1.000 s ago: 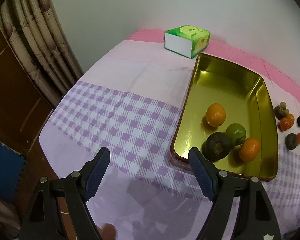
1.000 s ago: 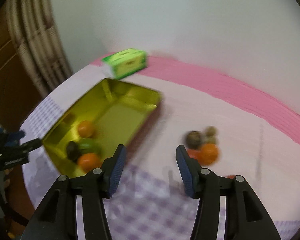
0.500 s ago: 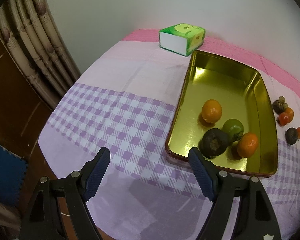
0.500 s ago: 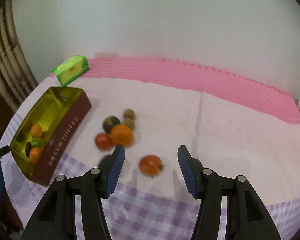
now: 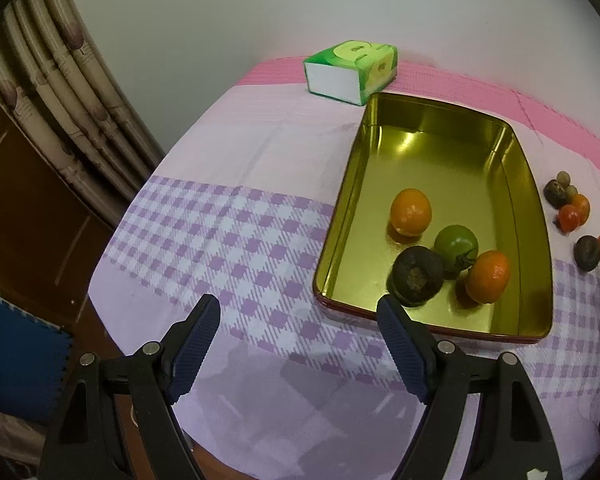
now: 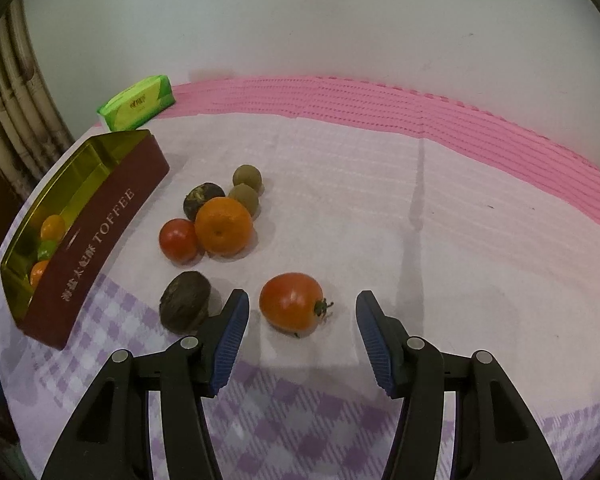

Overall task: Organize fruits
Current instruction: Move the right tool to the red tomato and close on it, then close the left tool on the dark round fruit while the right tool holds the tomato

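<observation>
Curtain folds ran ribbed down the far left. Our left gripper hung spread and empty over checked cloth, beside a shiny gold tin holding two smooth oranges, a green tomato and one wrinkled dark fruit. We saw our right gripper spread too, a glossy red tomato lying untouched on the cloth just ahead of its ridged pads. Another wrinkled fruit sat partly hidden behind the left pad. Farther back, more round fruit clustered together.
</observation>
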The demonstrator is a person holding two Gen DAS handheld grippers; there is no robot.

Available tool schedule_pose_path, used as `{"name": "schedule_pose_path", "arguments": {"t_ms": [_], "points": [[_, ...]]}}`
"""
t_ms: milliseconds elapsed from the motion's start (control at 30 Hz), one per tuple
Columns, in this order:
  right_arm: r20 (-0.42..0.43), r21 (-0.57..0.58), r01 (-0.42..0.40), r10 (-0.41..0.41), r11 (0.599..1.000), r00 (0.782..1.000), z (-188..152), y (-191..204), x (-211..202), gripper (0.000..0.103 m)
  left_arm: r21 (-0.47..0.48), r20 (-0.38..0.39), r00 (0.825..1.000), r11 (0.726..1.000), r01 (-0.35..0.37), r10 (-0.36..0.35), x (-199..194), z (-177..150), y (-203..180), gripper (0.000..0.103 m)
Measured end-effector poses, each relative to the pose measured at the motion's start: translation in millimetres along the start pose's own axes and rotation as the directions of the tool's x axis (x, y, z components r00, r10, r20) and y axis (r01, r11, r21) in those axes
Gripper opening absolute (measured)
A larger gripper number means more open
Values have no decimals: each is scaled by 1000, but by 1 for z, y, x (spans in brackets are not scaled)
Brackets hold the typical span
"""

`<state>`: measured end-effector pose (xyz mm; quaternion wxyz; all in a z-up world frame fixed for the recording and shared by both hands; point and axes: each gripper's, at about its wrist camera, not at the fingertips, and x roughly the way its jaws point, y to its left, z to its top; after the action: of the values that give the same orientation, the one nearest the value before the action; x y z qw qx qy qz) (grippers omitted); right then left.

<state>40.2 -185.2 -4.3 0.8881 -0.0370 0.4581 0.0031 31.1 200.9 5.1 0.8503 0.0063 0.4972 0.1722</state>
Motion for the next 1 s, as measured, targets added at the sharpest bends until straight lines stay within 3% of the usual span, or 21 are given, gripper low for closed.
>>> {"name": "schedule_pose_path", "arguments": {"t_ms": [233, 400, 633, 1000], "points": [[12, -17, -2, 2, 1000, 1000, -1, 0, 9, 55, 40, 5, 1000, 999, 20, -20, -10, 4, -21, 78], [19, -58, 3, -2, 998, 1000, -3, 5, 11, 38, 94, 5, 999, 994, 50, -51, -16, 8, -48, 78], [37, -64, 19, -17, 998, 999, -5, 2, 9, 37, 173, 12, 993, 978, 116, -120, -27, 12, -91, 78], [54, 0, 102, -102, 995, 993, -6, -44, 6, 37, 276, 3, 968, 930, 241, -252, -36, 8, -160, 78]]}}
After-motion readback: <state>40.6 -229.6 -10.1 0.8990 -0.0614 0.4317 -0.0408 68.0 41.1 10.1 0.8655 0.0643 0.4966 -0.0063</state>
